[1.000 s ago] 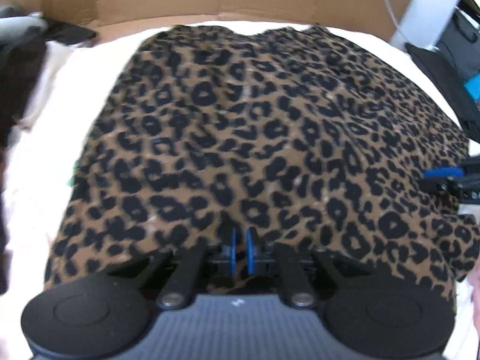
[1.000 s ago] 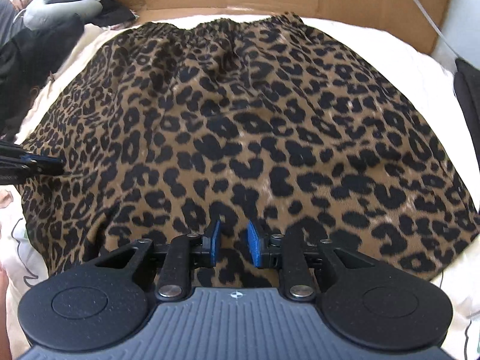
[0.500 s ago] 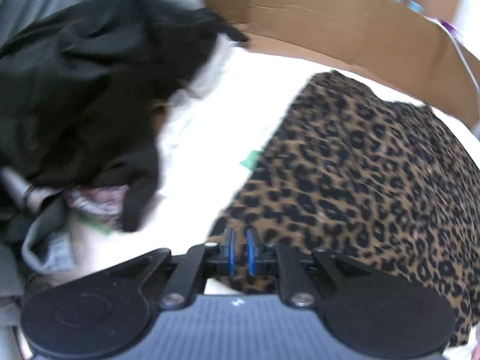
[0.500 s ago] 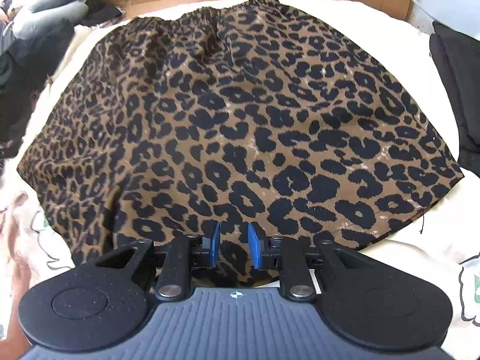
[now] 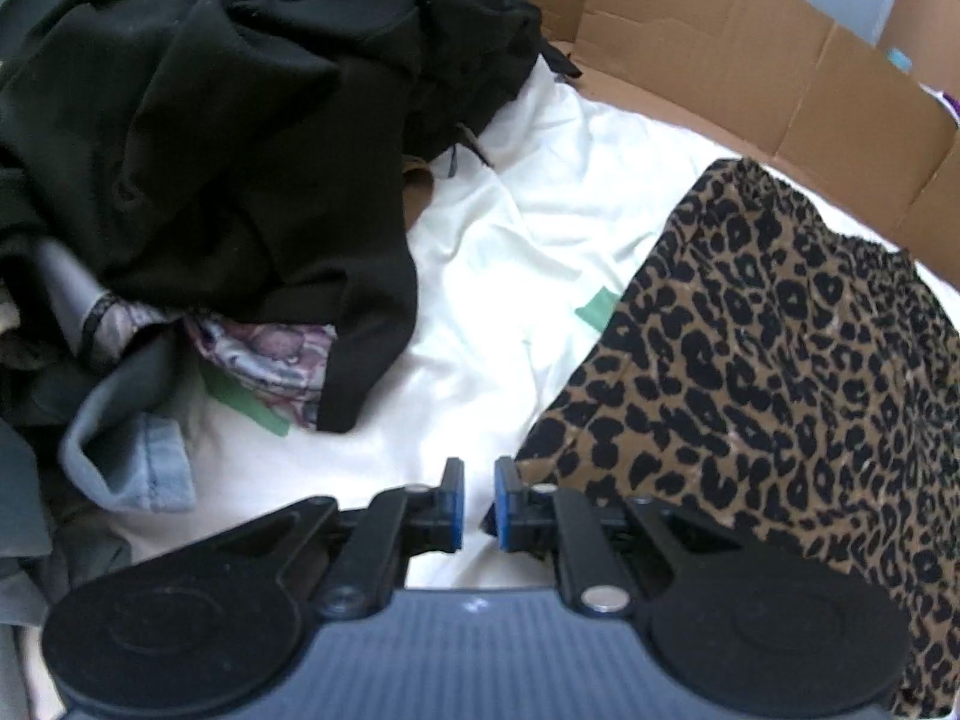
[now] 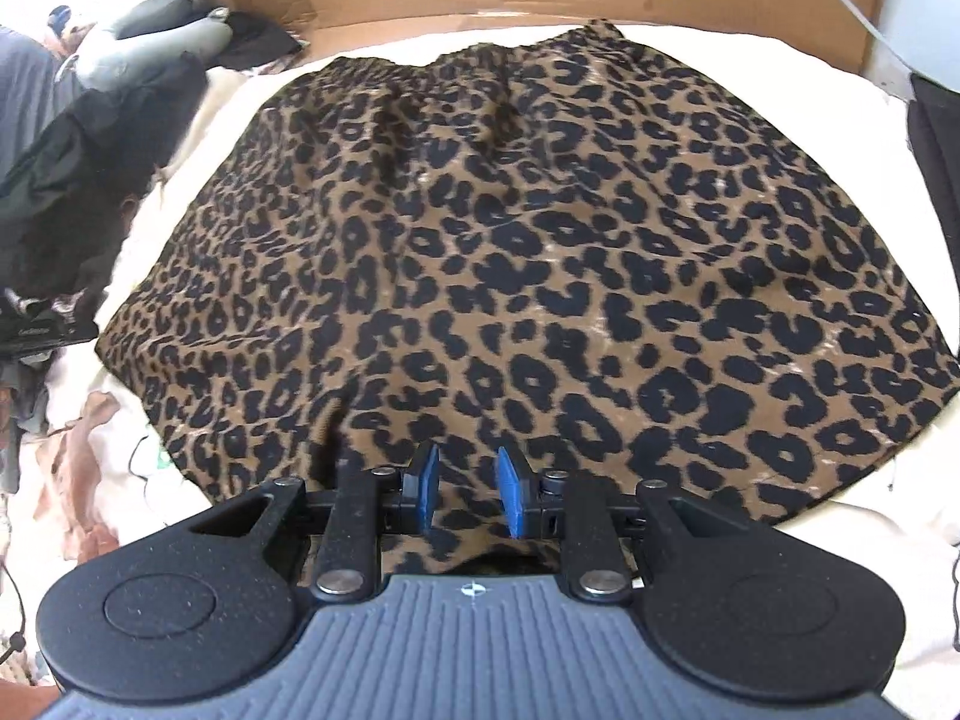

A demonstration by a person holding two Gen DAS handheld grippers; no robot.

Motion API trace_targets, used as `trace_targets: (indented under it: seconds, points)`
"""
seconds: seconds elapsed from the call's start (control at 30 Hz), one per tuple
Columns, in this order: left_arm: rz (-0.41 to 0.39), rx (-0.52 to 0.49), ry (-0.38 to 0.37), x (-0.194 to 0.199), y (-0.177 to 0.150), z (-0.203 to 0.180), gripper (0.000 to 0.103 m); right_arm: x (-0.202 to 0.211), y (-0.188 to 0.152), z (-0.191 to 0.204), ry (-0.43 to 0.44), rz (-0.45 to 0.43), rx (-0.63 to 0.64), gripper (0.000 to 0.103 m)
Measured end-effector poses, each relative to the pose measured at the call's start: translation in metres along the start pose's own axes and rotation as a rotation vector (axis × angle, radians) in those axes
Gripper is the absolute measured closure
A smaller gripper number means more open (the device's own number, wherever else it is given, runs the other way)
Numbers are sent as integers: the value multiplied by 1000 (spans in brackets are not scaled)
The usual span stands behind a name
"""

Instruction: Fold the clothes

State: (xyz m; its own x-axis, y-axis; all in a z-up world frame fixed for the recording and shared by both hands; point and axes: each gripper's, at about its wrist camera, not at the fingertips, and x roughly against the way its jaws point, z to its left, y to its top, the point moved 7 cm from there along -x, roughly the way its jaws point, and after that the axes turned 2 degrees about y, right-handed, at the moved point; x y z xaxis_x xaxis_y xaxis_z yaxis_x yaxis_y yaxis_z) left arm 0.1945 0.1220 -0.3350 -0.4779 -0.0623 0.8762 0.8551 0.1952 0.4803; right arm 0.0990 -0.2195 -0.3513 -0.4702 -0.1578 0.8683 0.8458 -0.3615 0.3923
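A leopard-print skirt [image 6: 528, 252] lies spread flat on the white sheet [image 6: 888, 516], its gathered waistband at the far side. My right gripper [image 6: 465, 495] hovers over the near hem, open, with only fabric showing beneath the gap. In the left wrist view the skirt [image 5: 780, 360] fills the right side. My left gripper [image 5: 478, 504] sits just off the skirt's near left corner, open, with bare white sheet [image 5: 510, 276] between its blue pads [image 5: 454, 504].
A heap of black and grey clothes [image 5: 210, 150] lies to the left, over a patterned garment [image 5: 270, 360]. A cardboard wall [image 5: 720, 60] runs along the far side. Dark fabric [image 6: 936, 150] lies at the right edge.
My left gripper swung left from the skirt's hem to its left corner, and its pads have spread apart. My right gripper stayed open over the near hem, now slightly wider.
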Motion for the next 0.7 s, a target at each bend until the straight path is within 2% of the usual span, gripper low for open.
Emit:
trace_targets:
  seconds: [0.1, 0.2, 0.27, 0.37, 0.5, 0.7]
  points:
    - [-24, 15, -38, 3, 4, 0, 89, -1, -3, 8, 14, 4, 26, 74]
    - [-13, 3, -56, -4, 3, -3, 87, -3, -6, 11, 17, 15, 27, 74]
    - [2, -11, -53, -10, -1, -4, 86, -4, -8, 11, 16, 21, 25, 74]
    - [19, -33, -43, -17, -9, -6, 77, -5, -9, 10, 12, 23, 25, 74]
    - [45, -51, -39, -26, -19, -8, 71, -6, -9, 9, 10, 26, 22, 74]
    - [3, -86, -42, -30, -21, -10, 62, -7, -10, 8, 9, 28, 28, 74]
